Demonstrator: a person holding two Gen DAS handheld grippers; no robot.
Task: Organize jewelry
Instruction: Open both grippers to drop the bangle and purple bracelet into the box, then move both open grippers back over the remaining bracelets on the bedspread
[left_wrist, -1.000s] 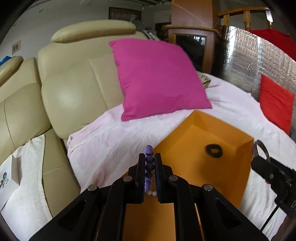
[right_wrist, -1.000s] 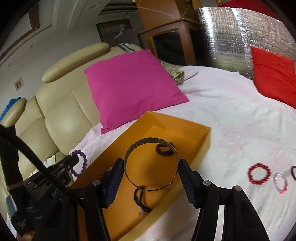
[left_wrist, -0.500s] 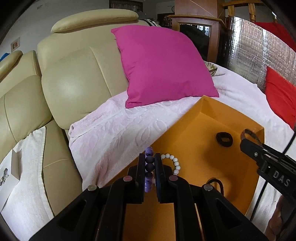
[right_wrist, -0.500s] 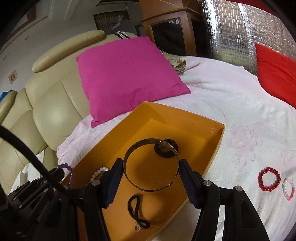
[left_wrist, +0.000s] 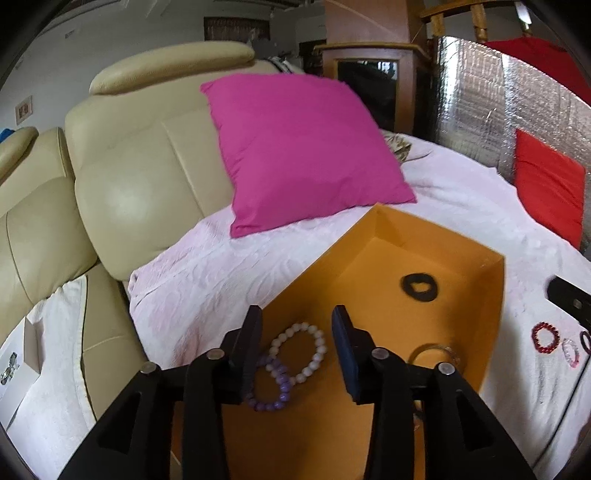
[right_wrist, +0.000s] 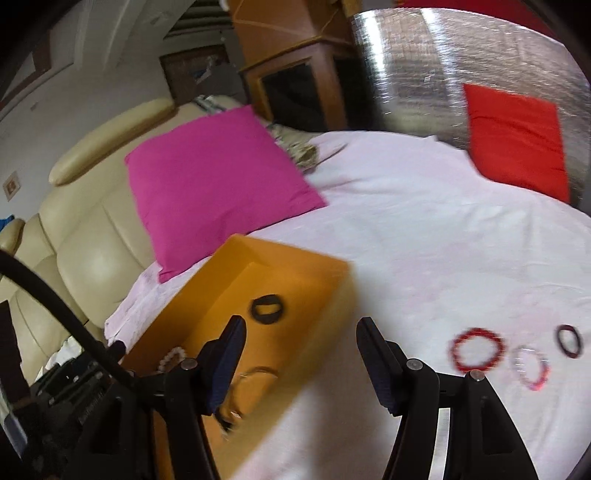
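Covering bed, seemingly pink blanket

pink cushion – on white cover | cream sofa | red cushion – against what looks like silver foil

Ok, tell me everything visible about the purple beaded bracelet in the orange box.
The purple beaded bracelet is a loop of glossy round lilac beads, lying flat on the floor of the orange cardboard box near its near-left wall. Its far side touches or overlaps the white beaded bracelet. The left gripper, whose jaws have just been opening, stands above it; the left finger hides part of the loop, and nothing grips it.
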